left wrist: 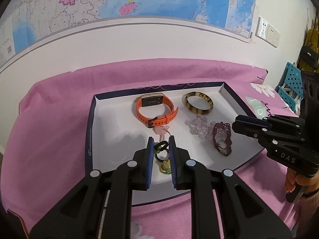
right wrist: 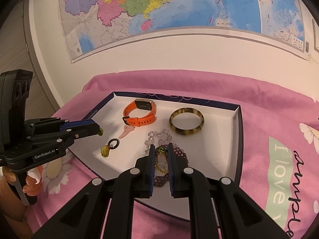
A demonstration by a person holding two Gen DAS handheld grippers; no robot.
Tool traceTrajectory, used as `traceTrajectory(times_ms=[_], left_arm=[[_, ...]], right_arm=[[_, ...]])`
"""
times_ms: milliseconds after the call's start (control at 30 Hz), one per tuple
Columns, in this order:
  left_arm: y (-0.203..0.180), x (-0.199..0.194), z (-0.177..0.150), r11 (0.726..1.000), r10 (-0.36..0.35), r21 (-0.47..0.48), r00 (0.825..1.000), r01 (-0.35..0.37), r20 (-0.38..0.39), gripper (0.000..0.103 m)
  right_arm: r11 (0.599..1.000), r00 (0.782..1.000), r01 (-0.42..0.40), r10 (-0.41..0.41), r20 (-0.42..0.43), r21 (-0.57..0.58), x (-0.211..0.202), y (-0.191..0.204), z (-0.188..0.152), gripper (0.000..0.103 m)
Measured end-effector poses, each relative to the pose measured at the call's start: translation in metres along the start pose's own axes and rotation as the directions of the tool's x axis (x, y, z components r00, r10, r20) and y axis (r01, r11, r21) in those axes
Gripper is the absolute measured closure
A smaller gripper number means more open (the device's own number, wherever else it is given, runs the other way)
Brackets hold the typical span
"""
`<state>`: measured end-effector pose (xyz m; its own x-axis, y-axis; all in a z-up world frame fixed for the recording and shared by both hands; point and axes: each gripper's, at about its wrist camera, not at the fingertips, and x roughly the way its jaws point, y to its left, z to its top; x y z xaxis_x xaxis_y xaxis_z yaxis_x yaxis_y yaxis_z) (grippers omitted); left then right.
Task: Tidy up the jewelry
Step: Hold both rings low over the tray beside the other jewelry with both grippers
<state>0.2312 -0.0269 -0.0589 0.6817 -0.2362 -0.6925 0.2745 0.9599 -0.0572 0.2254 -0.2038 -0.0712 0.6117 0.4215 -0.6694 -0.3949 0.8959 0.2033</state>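
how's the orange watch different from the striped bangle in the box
The orange watch is a buckled strap with a gold case; the striped bangle is one rigid brown-yellow ring. The watch lies left, the bangle right. Both rest untouched at the back of the white tray.

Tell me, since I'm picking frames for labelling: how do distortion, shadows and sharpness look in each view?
Left wrist view: fisheye bends the map edge and tray rim, corners go black; soft grey shadow on the tray floor before the left gripper; watch sharp.
Right wrist view: same bending and dark corners; bangle crisp, right gripper sharp.
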Motion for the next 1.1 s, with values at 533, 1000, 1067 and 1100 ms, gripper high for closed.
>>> traceTrajectory(times_ms=[533, 1000, 1067, 1100], left_arm=[[0.0, 0.0093, 0.0014, 1.0, 0.009, 0.001, 1.0, -0.009, -0.019, 0.088], [-0.0015, 0.0085, 0.0028, 1.0, 0.013, 0.007, 1.0, -0.013, -0.013, 0.088], [-0.0013, 0.0086, 0.0037, 1.0, 0.013, 0.006, 1.0, -0.013, -0.013, 0.088], [-0.0014, 0.0084, 0.0041, 1.0, 0.014, 0.006, 1.0, -0.014, -0.011, 0.088]], right_arm=[[1.0, 1.0, 0.003, -0.003, -0.012, -0.006, 0.0049, 0.0018, 0.0001, 0.093], [1.0, 1.0, 0.004, -0.005, -0.006, -0.013, 0.0048, 0.0054, 0.0052, 0.093], [1.0, 1.0, 0.006, -0.006, -0.005, -0.014, 0.005, 0.0062, 0.0063, 0.093], [1.0, 1.0, 0.006, -0.006, -0.006, -0.016, 0.0053, 0.0065, 0.0068, 0.093]])
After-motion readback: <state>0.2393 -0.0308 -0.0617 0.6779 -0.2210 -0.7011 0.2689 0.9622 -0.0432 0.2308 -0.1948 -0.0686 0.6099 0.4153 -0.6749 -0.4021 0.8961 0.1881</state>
